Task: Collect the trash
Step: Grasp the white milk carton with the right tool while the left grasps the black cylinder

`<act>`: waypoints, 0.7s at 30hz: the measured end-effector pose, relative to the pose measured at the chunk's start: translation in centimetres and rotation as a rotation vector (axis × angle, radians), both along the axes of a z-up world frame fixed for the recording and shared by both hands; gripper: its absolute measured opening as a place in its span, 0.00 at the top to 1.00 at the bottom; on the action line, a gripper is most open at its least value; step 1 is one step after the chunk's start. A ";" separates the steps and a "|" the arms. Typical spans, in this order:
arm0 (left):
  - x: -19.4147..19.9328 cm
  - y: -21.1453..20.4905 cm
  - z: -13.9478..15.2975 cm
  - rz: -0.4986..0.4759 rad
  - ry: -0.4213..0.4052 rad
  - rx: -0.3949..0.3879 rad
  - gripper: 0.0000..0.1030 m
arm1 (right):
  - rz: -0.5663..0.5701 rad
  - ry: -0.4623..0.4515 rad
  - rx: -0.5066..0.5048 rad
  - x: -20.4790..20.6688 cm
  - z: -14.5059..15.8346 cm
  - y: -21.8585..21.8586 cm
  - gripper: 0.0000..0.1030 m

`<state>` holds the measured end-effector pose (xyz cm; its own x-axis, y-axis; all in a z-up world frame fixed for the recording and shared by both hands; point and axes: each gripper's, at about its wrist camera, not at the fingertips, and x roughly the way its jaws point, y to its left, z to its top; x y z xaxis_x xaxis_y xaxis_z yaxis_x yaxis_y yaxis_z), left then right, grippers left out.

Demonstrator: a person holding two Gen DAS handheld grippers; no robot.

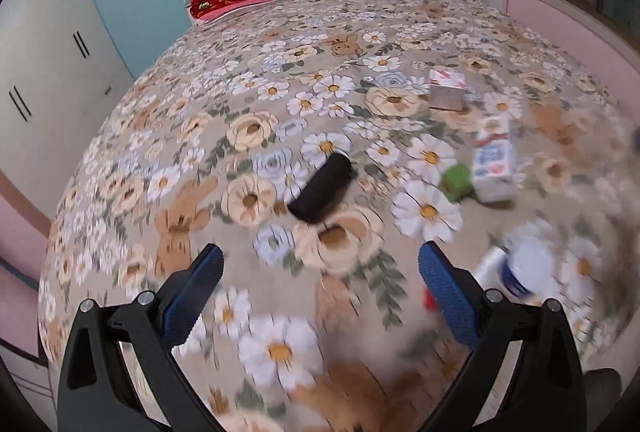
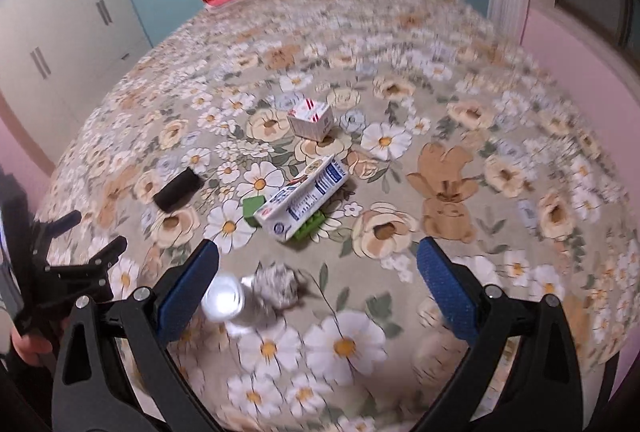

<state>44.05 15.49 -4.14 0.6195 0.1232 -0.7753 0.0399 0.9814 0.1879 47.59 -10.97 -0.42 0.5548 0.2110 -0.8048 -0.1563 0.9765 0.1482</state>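
**Black frames, blue pads**

The left gripper [image 1: 320, 272] and right gripper [image 2: 318, 270] look alike — black, angular plastic arms with triangular cut-outs, each joint pinned by a silver screw. Their fingers [image 2: 444, 296] carry blue, finely ribbed pads. Seen from the right wrist view, the left gripper's frame is matte black too.

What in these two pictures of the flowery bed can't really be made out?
- White and blue item, left wrist view: motion blur smears it and the left gripper's right finger cuts across it; kind unclear.
- Green block, right wrist view: the milk carton lies across it, hiding most.
- Carton print: too small to read.
- Crumpled wad and shiny bottle by the right gripper: blurred, glare.
- Hand: cut by the left edge.
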 end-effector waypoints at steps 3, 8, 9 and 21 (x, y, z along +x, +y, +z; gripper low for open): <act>2.7 0.1 -1.2 -0.026 0.004 0.021 0.04 | -0.042 0.079 0.042 4.1 -2.5 0.5 0.06; 6.8 0.6 -3.4 -0.063 0.041 -0.011 0.04 | -0.118 0.209 0.122 10.3 -7.3 1.3 0.06; 7.4 0.6 -3.9 -0.075 0.052 -0.016 0.04 | -0.127 0.233 0.136 11.2 -8.1 1.4 0.06; 12.4 -0.9 -8.1 -0.152 0.124 0.062 0.42 | -0.143 0.397 0.307 16.1 -14.3 3.0 0.38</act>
<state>56.42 14.57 -12.25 0.5345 0.0856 -0.8408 0.2131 0.9490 0.2321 63.65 -8.00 -14.73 0.2602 0.4147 -0.8720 0.1015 0.8863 0.4518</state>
